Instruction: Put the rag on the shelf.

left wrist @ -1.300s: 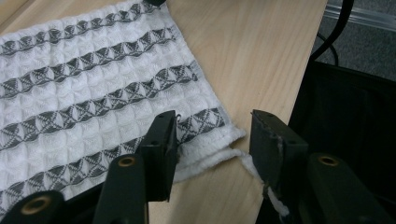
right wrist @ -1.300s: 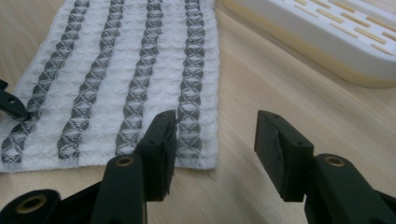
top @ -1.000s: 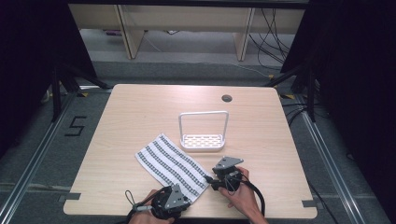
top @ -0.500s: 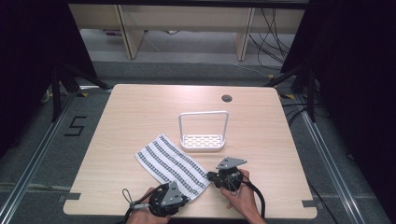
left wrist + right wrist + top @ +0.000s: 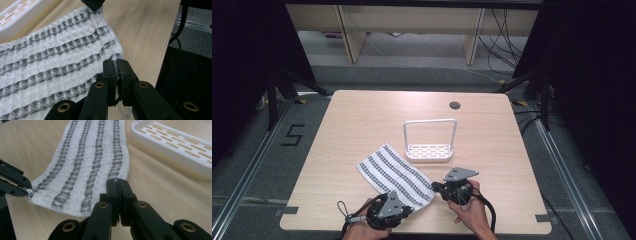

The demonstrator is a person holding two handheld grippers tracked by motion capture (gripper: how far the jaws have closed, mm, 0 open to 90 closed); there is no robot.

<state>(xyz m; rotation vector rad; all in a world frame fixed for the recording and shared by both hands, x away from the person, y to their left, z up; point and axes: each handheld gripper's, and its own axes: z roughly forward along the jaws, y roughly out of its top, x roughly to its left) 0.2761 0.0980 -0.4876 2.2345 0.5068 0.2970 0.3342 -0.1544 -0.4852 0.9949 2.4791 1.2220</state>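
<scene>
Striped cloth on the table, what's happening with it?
A person holds a tool in each hand at the near edge of the table. The left tool is shut on one near corner of the striped waffle-weave cloth, and the right tool is shut on the other near corner. The cloth lies flat, beside a white slotted rack with a wire handle.

Bright overhead glare on table (image 5: pixel 362 120), dark surroundings, soft close-up foregrounds
</scene>
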